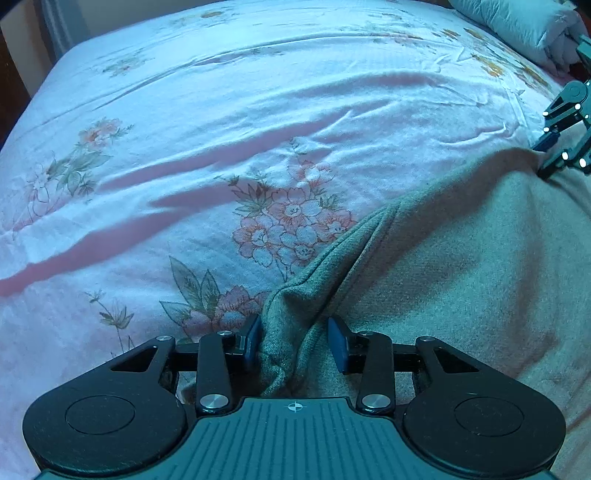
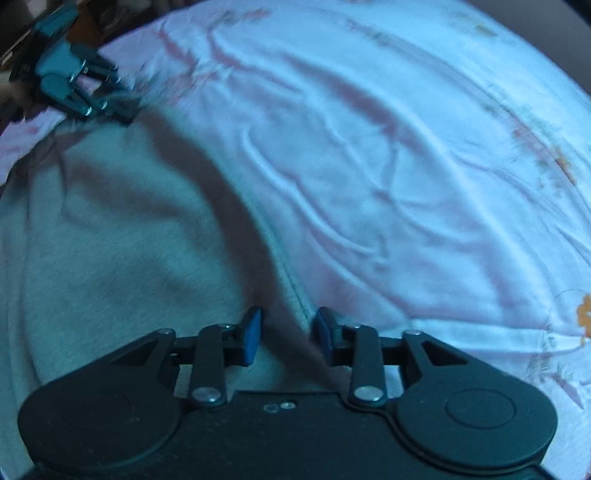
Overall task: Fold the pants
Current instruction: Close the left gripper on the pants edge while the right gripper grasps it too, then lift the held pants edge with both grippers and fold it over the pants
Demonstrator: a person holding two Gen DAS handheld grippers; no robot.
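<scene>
A bed (image 1: 221,110) under a wrinkled pink floral sheet (image 1: 280,225) carries grey-green pants (image 1: 461,266) and a white pillow (image 1: 517,22).

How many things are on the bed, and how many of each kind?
Pants: 1
Pillow: 1
Grippers: 2, left gripper and right gripper
Total: 4, all on the flowered bedsheet

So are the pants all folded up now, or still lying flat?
Mostly flat. The pants lie spread on the bedsheet, with only an edge bunched between the left gripper's pads.
</scene>
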